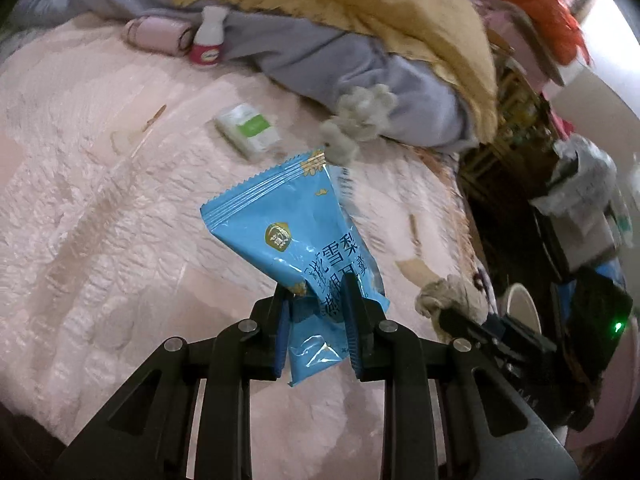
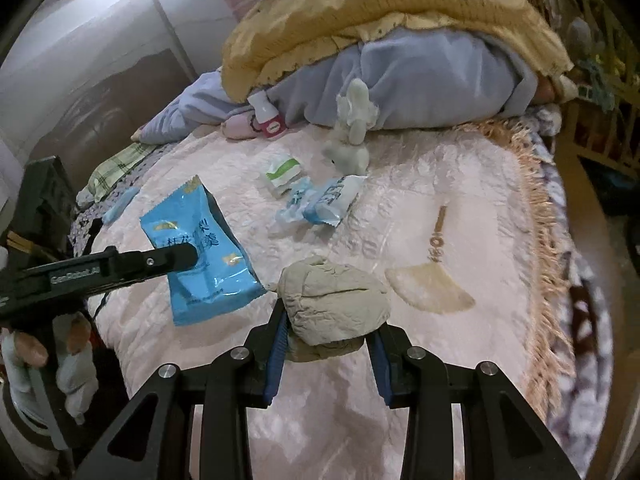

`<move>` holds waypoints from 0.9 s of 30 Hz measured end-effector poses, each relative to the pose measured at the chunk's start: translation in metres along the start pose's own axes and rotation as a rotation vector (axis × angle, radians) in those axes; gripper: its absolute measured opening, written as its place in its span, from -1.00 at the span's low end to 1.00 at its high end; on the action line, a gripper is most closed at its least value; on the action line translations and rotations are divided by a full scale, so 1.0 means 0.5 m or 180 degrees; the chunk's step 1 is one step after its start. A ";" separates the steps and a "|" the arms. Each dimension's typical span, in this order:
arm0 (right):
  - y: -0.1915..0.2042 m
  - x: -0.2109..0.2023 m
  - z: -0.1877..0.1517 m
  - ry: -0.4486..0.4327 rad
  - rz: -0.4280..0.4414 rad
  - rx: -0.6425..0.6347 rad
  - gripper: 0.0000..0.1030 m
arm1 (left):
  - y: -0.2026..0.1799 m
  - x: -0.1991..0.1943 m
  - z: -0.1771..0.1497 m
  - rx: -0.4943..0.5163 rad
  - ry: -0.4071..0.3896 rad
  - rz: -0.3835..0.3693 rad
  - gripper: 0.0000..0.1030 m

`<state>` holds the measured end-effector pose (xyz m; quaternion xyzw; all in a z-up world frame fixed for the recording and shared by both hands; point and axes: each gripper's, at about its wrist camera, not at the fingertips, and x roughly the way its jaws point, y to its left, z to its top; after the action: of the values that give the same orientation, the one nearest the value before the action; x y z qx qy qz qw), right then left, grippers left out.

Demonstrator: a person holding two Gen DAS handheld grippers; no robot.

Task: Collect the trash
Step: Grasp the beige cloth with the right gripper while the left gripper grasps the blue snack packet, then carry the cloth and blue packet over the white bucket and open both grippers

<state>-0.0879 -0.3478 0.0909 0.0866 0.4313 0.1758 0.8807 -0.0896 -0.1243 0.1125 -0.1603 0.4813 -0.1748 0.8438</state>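
Here the pink bedspread (image 2: 420,184) serves as the landmark, with a heap of grey and mustard bedding (image 2: 400,40) piled at its far end. Above its near half, the left gripper (image 1: 318,292) pinches a blue snack wrapper (image 1: 288,228) by its lower part, the bag lifted clear of the fabric. Just beside it, the right gripper (image 2: 330,320) squeezes a crumpled grey tissue wad (image 2: 334,300) between its blue pads. Toward the middle of the bedspread lie a torn white-and-blue packet (image 2: 324,200) and a small green-and-white pack (image 2: 284,176); a little plush rabbit (image 2: 352,136) and a pink-capped bottle (image 2: 268,118) rest nearer the bedding. Beyond the bedspread's edge, in the left wrist view, a lined bin (image 1: 580,200) appears to wait. Both loads look secure, so the carry probably wants steady grips and a release only once each is squarely over the bin's mouth, since the light wrapper could drift.
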 end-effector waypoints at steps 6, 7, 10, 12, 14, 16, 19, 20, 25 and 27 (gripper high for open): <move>-0.012 -0.061 -0.030 -0.0099 -0.0106 0.0019 -0.31 | -0.042 -0.034 -0.029 0.0225 -0.0093 0.0019 -0.58; -0.015 -0.069 -0.034 -0.0117 -0.0124 0.0031 -0.31 | -0.050 -0.039 -0.033 0.0270 -0.0118 0.0030 -0.58; -0.022 -0.092 -0.044 -0.0166 -0.0151 0.0077 -0.31 | -0.072 -0.050 -0.044 0.0396 -0.0180 0.0062 -0.58; -0.024 -0.104 -0.050 -0.0186 -0.0162 0.0094 -0.31 | -0.085 -0.056 -0.051 0.0470 -0.0217 0.0082 -0.58; -0.023 -0.115 -0.055 -0.0205 -0.0166 0.0095 -0.31 | -0.095 -0.060 -0.059 0.0527 -0.0235 0.0100 -0.58; -0.020 -0.124 -0.058 -0.0217 -0.0167 0.0084 -0.31 | -0.102 -0.060 -0.064 0.0578 -0.0236 0.0110 -0.58; -0.012 -0.132 -0.059 -0.0231 -0.0177 0.0056 -0.31 | -0.110 -0.064 -0.072 0.0638 -0.0244 0.0149 -0.58; -0.010 -0.134 -0.059 -0.0236 -0.0175 0.0051 -0.31 | -0.112 -0.065 -0.075 0.0659 -0.0250 0.0168 -0.58; 0.003 -0.143 -0.056 -0.0260 -0.0172 0.0005 -0.31 | -0.123 -0.069 -0.083 0.0786 -0.0315 0.0261 -0.58; 0.009 -0.146 -0.056 -0.0264 -0.0182 -0.0024 -0.31 | -0.124 -0.066 -0.084 0.0788 -0.0311 0.0267 -0.58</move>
<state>-0.1521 -0.3718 0.1282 0.0781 0.3961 0.1484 0.9028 -0.1507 -0.1687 0.1443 -0.0431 0.4207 -0.1894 0.8862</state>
